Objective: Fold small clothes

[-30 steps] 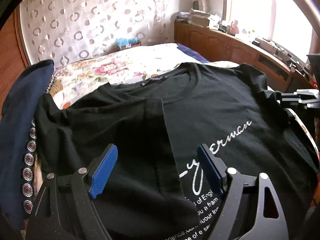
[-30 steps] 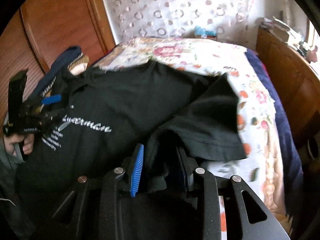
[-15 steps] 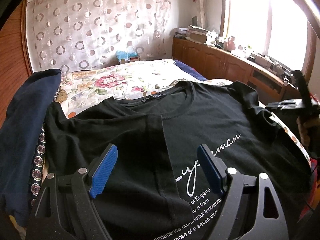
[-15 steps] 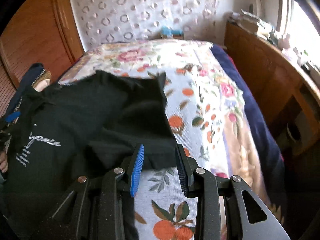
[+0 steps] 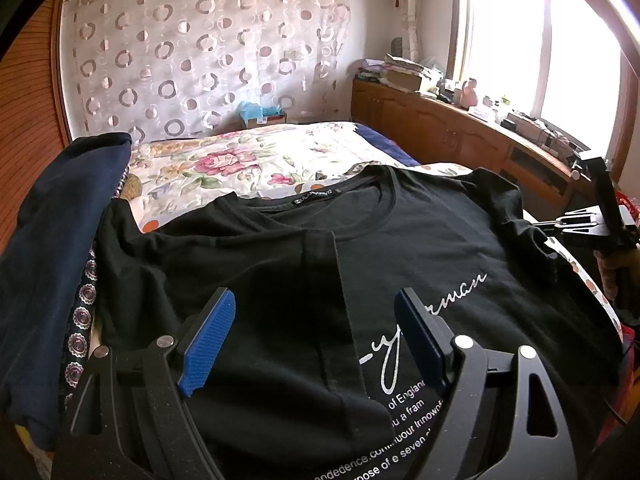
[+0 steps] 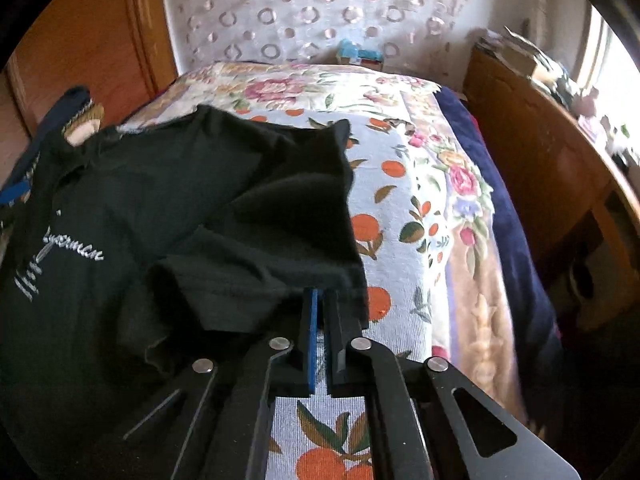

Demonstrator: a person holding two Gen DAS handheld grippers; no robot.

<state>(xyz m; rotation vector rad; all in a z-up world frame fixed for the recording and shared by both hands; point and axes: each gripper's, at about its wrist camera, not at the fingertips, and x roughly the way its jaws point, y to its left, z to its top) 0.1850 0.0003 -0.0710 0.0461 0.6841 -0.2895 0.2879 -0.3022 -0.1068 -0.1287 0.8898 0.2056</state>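
A black T-shirt [image 5: 420,248] with white lettering lies front up on the floral bedspread [image 5: 240,160]. Its left side is folded in over the chest. My left gripper [image 5: 316,340] is open and empty just above the folded part. In the right wrist view the shirt [image 6: 160,208] lies to the left, and my right gripper [image 6: 320,312] is shut on the hem of its right sleeve [image 6: 304,240]. The right gripper also shows in the left wrist view [image 5: 592,220] at the shirt's right edge.
A dark blue garment [image 5: 60,240] with a patterned trim lies along the bed's left side. A wooden cabinet [image 5: 460,132] with clutter runs under the window on the right. A wooden wardrobe [image 6: 80,40] stands left. A box [image 5: 262,118] sits at the bed's far end.
My right gripper has closed on the sleeve hem; half a second ago its jaws were still apart. The sleeve has been drawn out flatter. The left gripper has stayed open over the shirt.
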